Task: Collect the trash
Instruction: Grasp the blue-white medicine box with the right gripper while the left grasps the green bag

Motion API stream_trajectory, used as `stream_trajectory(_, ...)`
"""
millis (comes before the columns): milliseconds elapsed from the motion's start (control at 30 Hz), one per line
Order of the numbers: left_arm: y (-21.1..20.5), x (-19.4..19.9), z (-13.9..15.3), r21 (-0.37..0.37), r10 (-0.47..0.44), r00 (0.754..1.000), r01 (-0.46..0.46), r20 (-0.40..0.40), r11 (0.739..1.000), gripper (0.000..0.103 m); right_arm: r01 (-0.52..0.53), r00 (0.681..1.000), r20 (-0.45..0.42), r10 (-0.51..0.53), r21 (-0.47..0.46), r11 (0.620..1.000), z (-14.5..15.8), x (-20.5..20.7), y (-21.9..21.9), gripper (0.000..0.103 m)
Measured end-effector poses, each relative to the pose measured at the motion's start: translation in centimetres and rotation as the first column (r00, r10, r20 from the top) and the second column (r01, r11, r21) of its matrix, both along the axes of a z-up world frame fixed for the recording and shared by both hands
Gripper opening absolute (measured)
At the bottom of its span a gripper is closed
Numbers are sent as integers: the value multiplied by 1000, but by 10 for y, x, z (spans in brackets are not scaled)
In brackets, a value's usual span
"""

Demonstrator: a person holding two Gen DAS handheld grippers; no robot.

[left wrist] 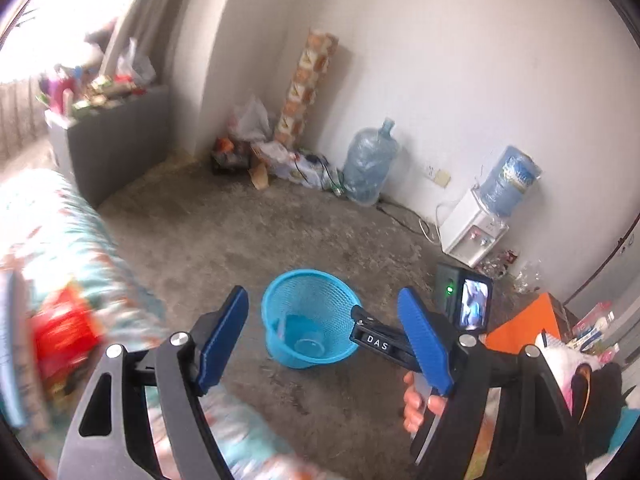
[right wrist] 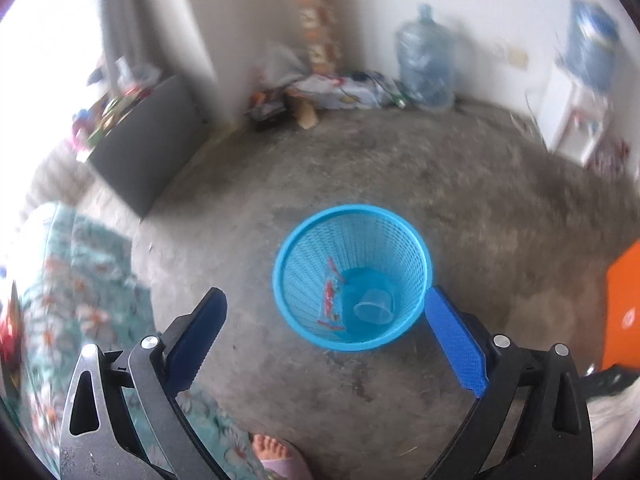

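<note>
A blue mesh bin [left wrist: 320, 292] [right wrist: 384, 236] stands upright on the concrete floor. At its bottom lie a clear plastic cup [right wrist: 374, 306] [left wrist: 310, 346] and a red wrapper [right wrist: 331, 296]. My left gripper [left wrist: 322, 292] hangs above and in front of the bin, jaws wide apart with nothing between them. My right gripper [right wrist: 326, 291] is also over the bin, open and empty. In the left wrist view a hand [left wrist: 416, 400] holds a black bar labelled DAS [left wrist: 378, 344], which reaches to the bin's rim.
A bed with floral bedding [left wrist: 68, 240] [right wrist: 80, 280] fills the left, with a blurred red item [left wrist: 60, 336] on it. In the far corner are a litter pile [left wrist: 276, 152], a water jug [left wrist: 370, 164] and a dispenser [left wrist: 476, 232]. An orange surface [left wrist: 528, 324] lies right. A bare foot [right wrist: 272, 450] is below.
</note>
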State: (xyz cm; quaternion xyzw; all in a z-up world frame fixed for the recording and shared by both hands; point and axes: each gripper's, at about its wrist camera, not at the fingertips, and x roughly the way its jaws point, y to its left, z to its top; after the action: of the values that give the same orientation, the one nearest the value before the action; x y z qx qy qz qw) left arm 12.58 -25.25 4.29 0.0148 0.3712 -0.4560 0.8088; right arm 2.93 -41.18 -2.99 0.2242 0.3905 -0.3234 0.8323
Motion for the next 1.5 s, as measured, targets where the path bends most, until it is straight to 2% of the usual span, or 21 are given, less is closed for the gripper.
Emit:
stream_trajectory(100, 46, -16, 16, -17, 59, 996, -58, 69, 998, 77, -61, 998, -20, 59, -108, 992, 18, 6, 26, 95)
stream_trajectory(200, 89, -23, 23, -49, 133, 987, -129, 94, 990, 81, -132, 991, -9, 133, -195, 972, 37, 9, 50, 95)
stream_trajectory(333, 148, -36, 23, -103, 236, 962, -224, 136, 969, 83, -213, 965, 85, 247, -293, 932, 68, -1, 78, 95)
stream_trajectory(400, 175, -42, 19, -107, 279, 944, -263, 176, 959, 83, -253, 941, 145, 305, -294, 922, 81, -6, 89, 95)
stream_trajectory(500, 206, -53, 11, -84, 344, 901, -334, 264, 939, 83, -343, 890, 238, 390, -216, 914, 97, -9, 102, 95)
stream_trajectory(567, 223, -56, 1, -41, 384, 862, -394, 332, 918, 83, -422, 850, 284, 444, -137, 896, 101, -3, 110, 95)
stream_trajectory(667, 241, -52, -16, 37, 420, 816, -471, 397, 881, 83, -567, 773, 364, 519, 32, 823, 99, 15, 125, 94)
stream_trajectory(700, 245, -50, -24, 74, 430, 798, -504, 422, 861, 83, -595, 759, 374, 534, 62, 802, 99, 21, 131, 91)
stream_trajectory(767, 254, -46, -38, 135, 436, 782, -541, 446, 830, 83, -651, 727, 393, 563, 132, 748, 95, 33, 147, 87)
stream_trajectory(867, 264, -35, -56, 179, 450, 788, -558, 421, 810, 79, -715, 689, 404, 602, 244, 655, 85, 60, 175, 79)
stream_trajectory(967, 270, -21, -69, 198, 473, 796, -568, 377, 799, 76, -735, 678, 394, 621, 349, 581, 71, 83, 200, 75)
stream_trajectory(1067, 272, -7, -78, 221, 478, 799, -573, 365, 789, 75, -726, 684, 356, 637, 422, 543, 59, 102, 221, 72)
stream_trajectory(1200, 276, 10, -90, 261, 498, 801, -585, 332, 768, 75, -710, 691, 326, 645, 475, 520, 46, 118, 234, 68)
stream_trajectory(1267, 277, 17, -93, 265, 498, 814, -572, 299, 776, 73, -705, 693, 321, 646, 487, 515, 45, 122, 239, 68)
stream_trajectory(1367, 273, 20, -98, 283, 486, 823, -560, 293, 778, 73, -698, 697, 314, 645, 505, 508, 44, 128, 240, 67)
stream_trajectory(1500, 270, 23, -100, 299, 484, 822, -563, 300, 770, 70, -686, 703, 300, 644, 525, 504, 40, 132, 240, 63)
